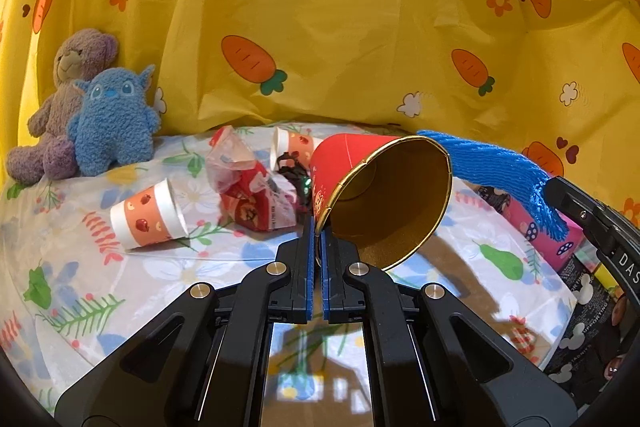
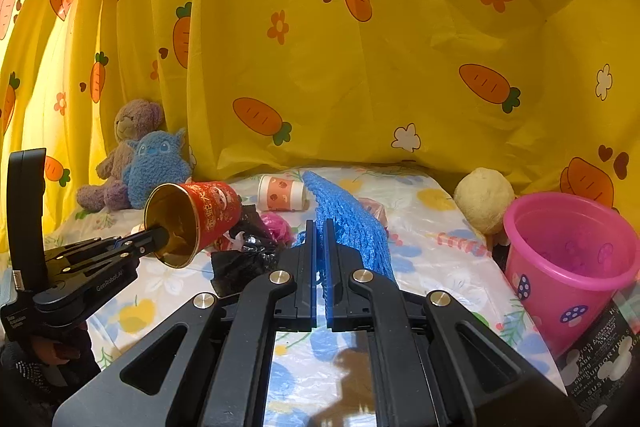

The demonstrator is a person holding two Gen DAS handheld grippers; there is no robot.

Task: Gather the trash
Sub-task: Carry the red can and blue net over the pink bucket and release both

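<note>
Above the table edge [image 2: 520, 291], tools grip trash.

The red cup [image 1: 352, 163] covers part of the black wrapper [image 1: 294, 173] behind it in the left wrist view, and the apple-print cup [image 1: 294, 147] near the far edge of the bench [image 1: 80, 267] shows only its rim end. The pink bucket [image 1: 554, 241] at the right edge of the bench is mostly hidden there by the blue net [image 1: 500, 167] and the right tongs, whose tips are out of sight. In the right wrist view the print on the black bag [image 2: 600, 363] at the right edge runs out of the picture, and the pink lump [image 2: 278, 225] behind the black wrapper is too blurred to identify.
</note>
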